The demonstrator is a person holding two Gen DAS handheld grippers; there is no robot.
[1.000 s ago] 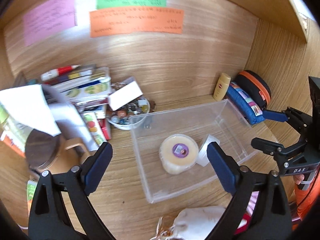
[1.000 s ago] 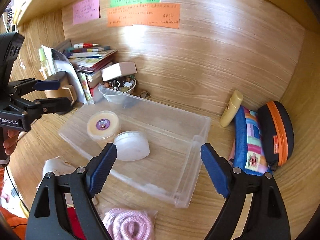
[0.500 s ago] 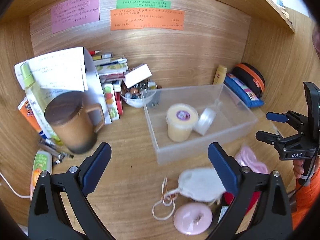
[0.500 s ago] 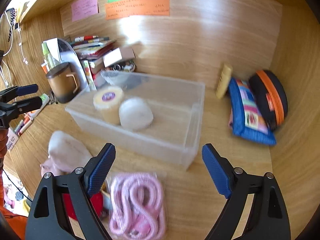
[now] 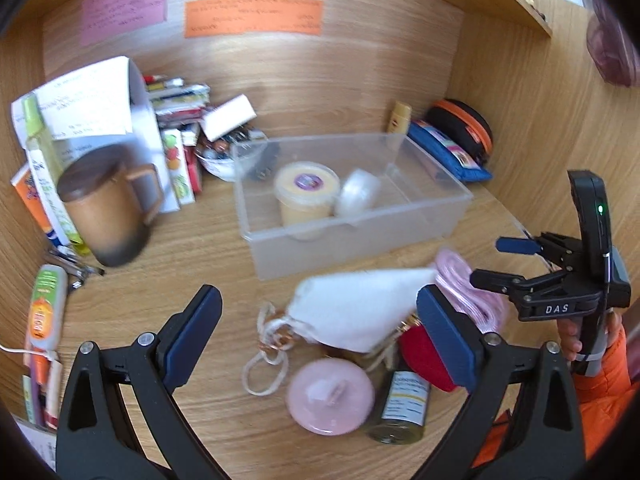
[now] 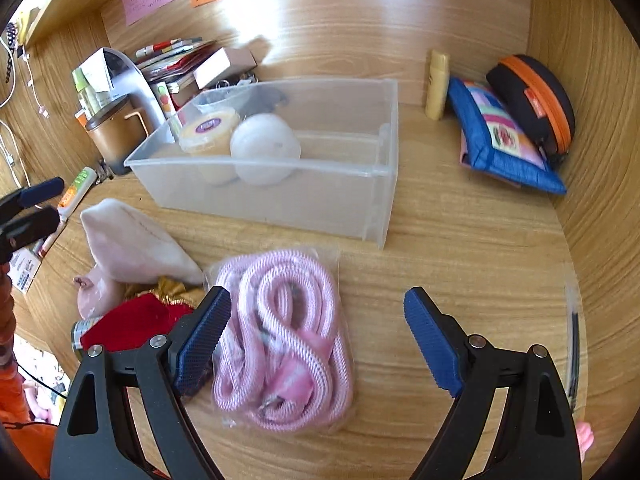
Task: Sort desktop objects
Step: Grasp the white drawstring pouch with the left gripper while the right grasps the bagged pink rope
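Right claw (image 6: pixel 316 340) spread wide above bagged coil of pink braided rope (image 6: pixel 280 340), probably lining up to lift it into clear plastic bin (image 6: pixel 360 184) ahead.

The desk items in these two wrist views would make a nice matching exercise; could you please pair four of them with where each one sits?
Things:
1. yellow tub
2. pink rope in its bag
3. brown mug
4. orange-trimmed case

Places:
A. right back corner, behind the blue pouch
B. inside the clear bin
C. left of the bin, by the books
D. on the desk in front of the bin

Pairs: 1-B, 2-D, 3-C, 4-A
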